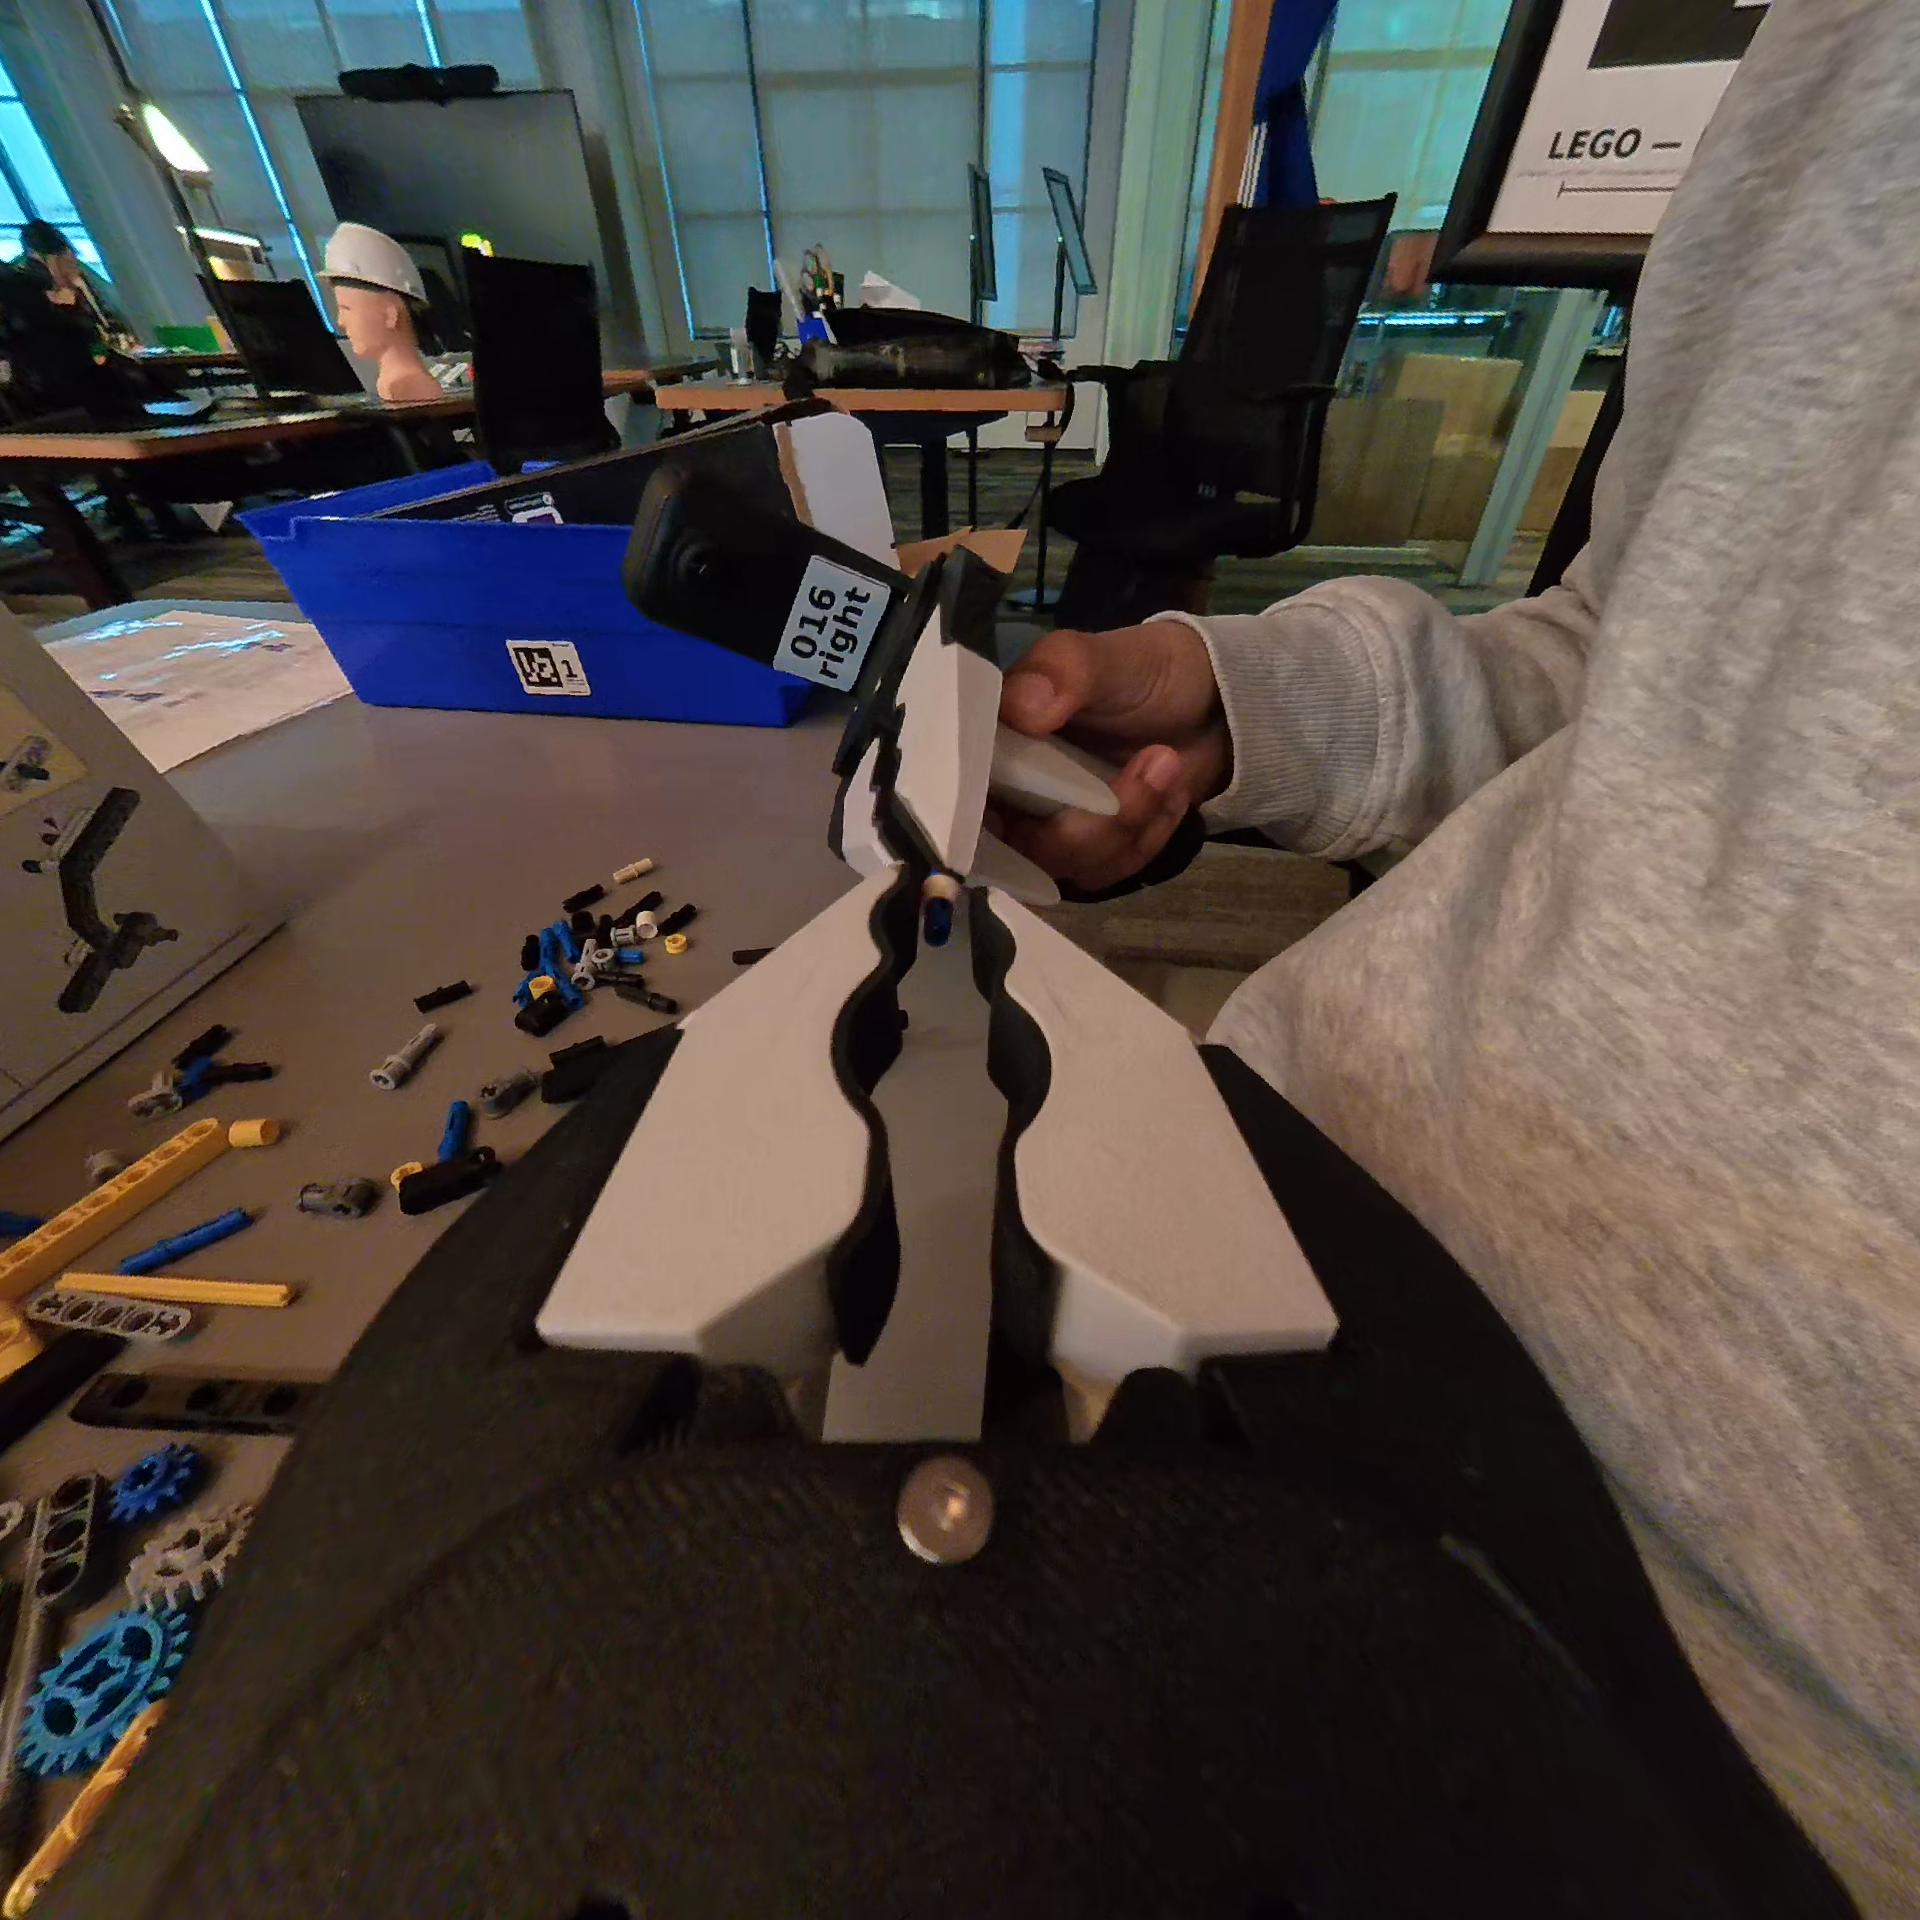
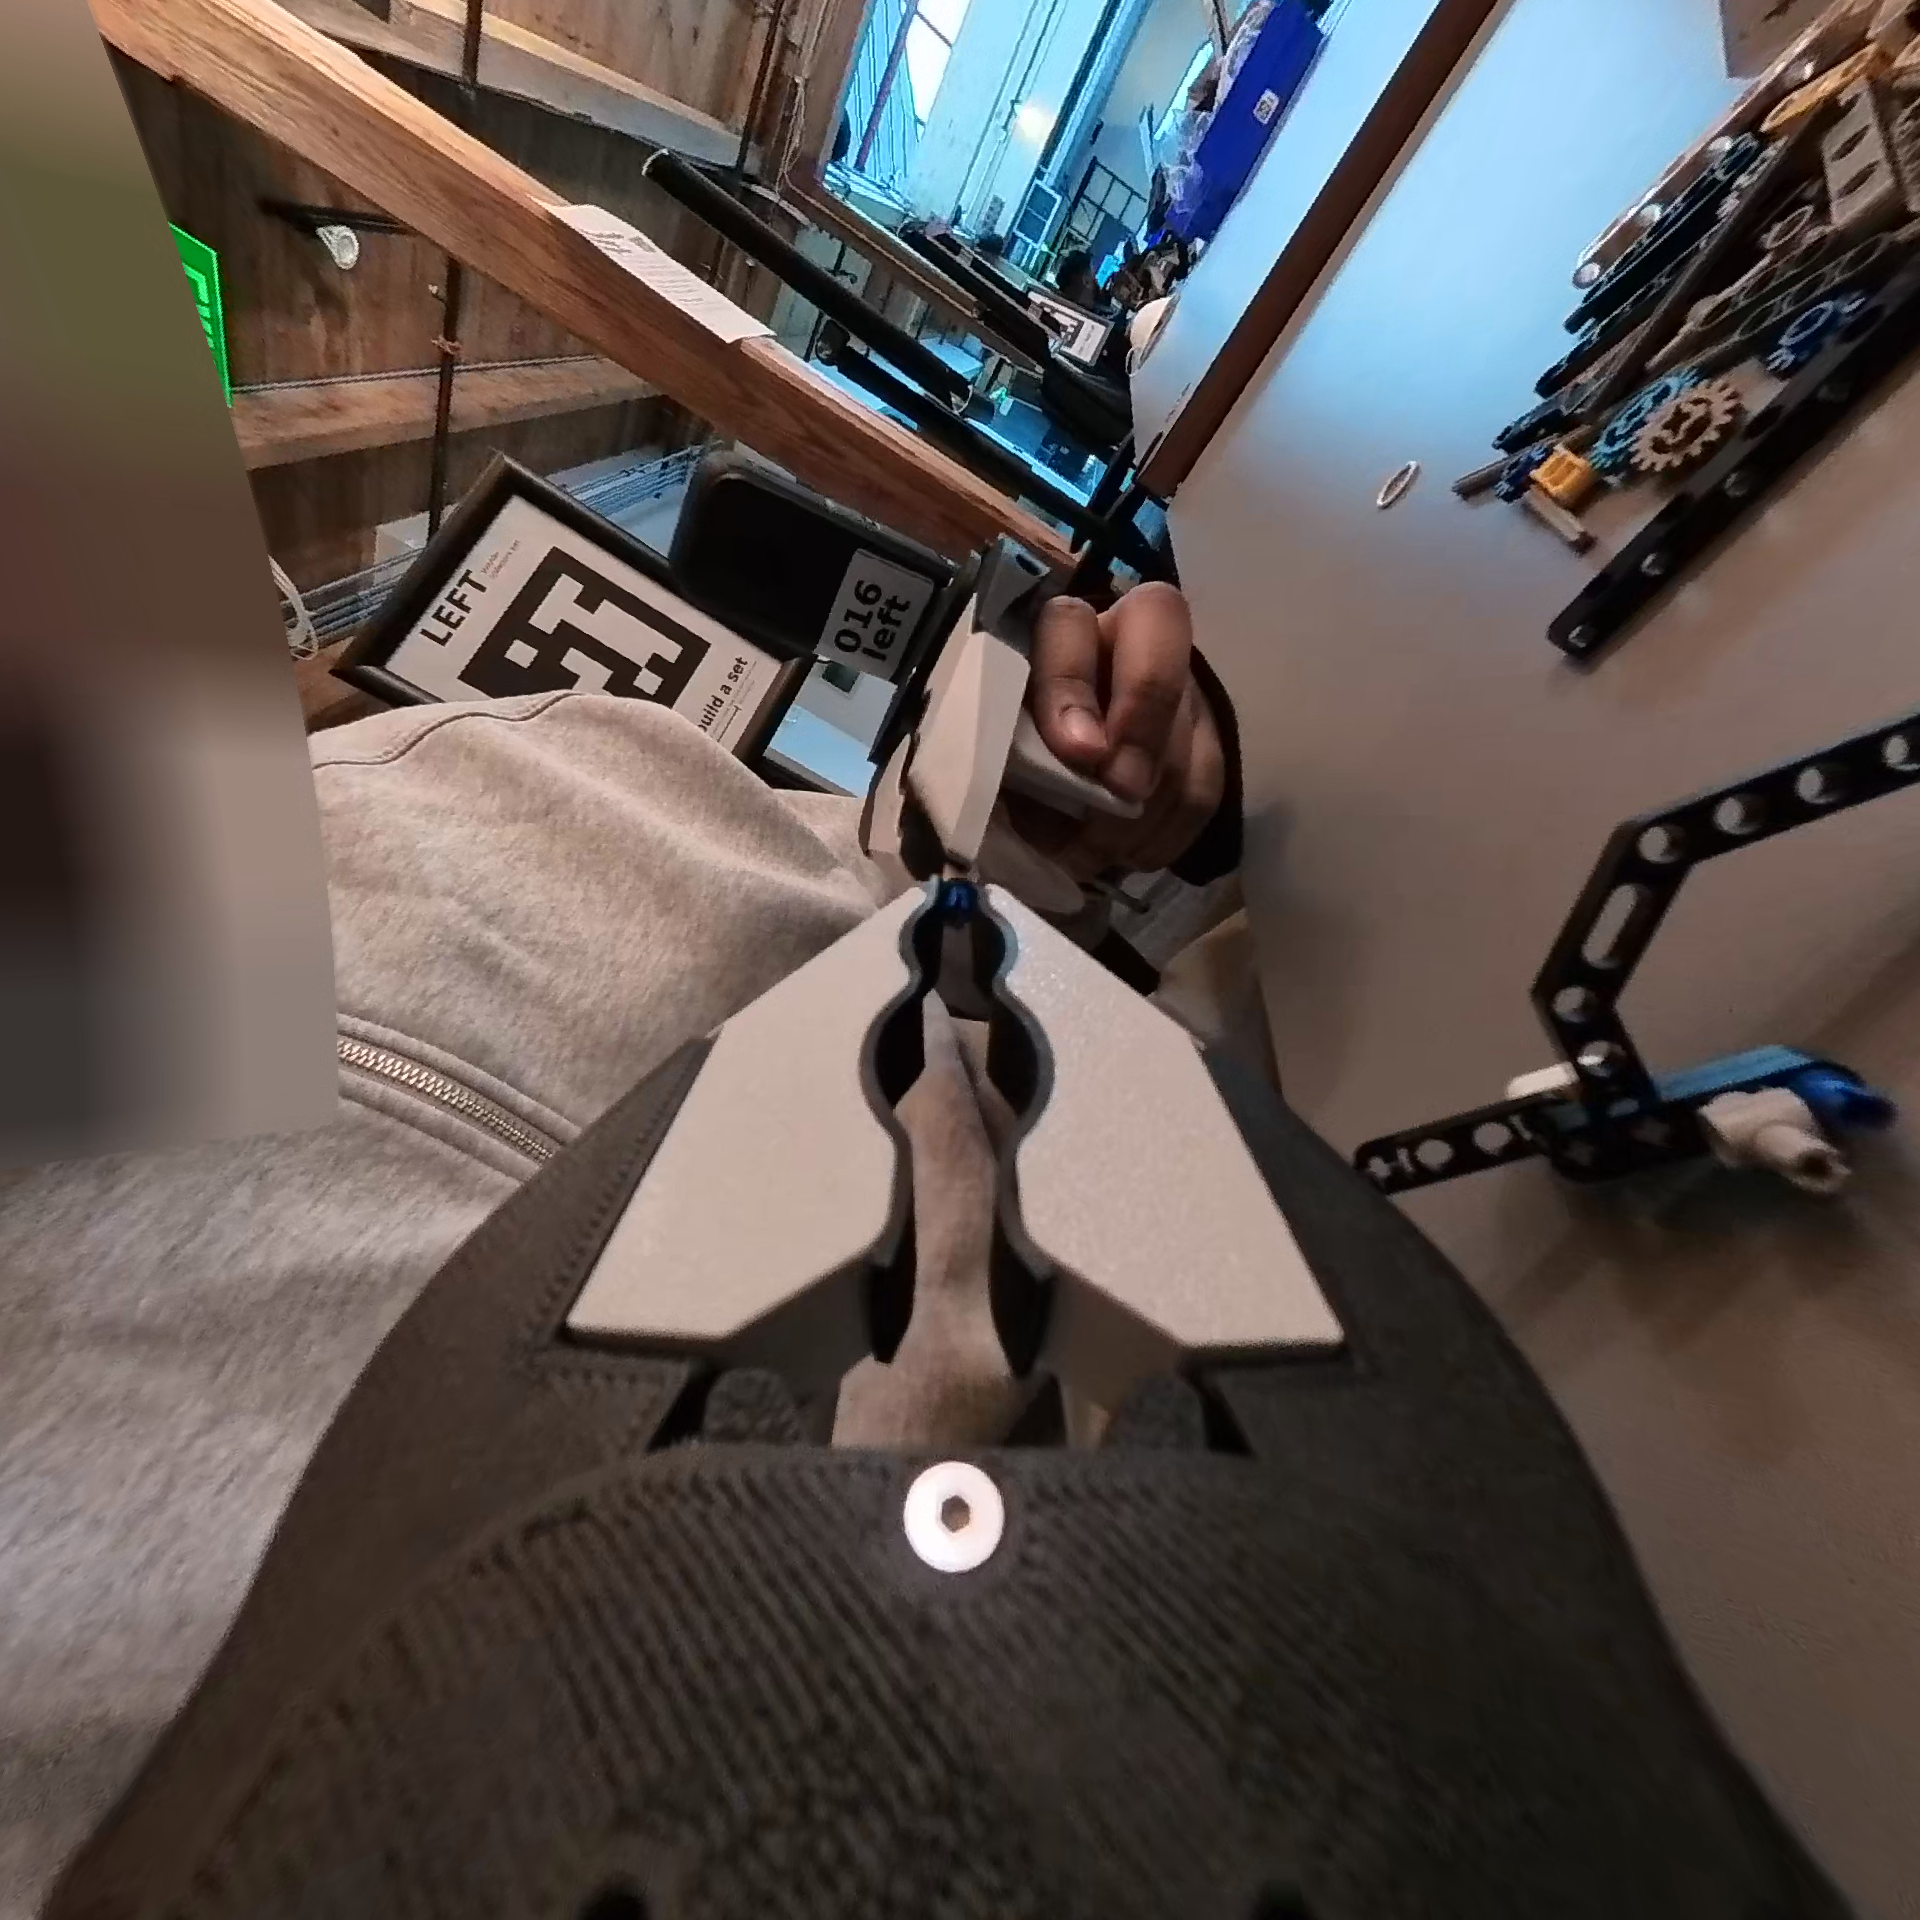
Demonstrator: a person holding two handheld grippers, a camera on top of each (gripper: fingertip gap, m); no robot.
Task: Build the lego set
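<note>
While I hold both tools above the grey table [image 1: 436,790], loose Lego pieces [image 1: 582,966] lie scattered left of my left gripper [image 1: 940,914]. It pinches a small blue pin [image 1: 937,916] at its tips. My right gripper [image 2: 954,902] meets it tip to tip, closed on the same pin.

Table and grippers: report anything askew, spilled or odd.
Nothing stands out. Loose pieces lie scattered on the table, as expected mid-build. The left gripper and right gripper meet tip to tip on a small blue pin.
</note>
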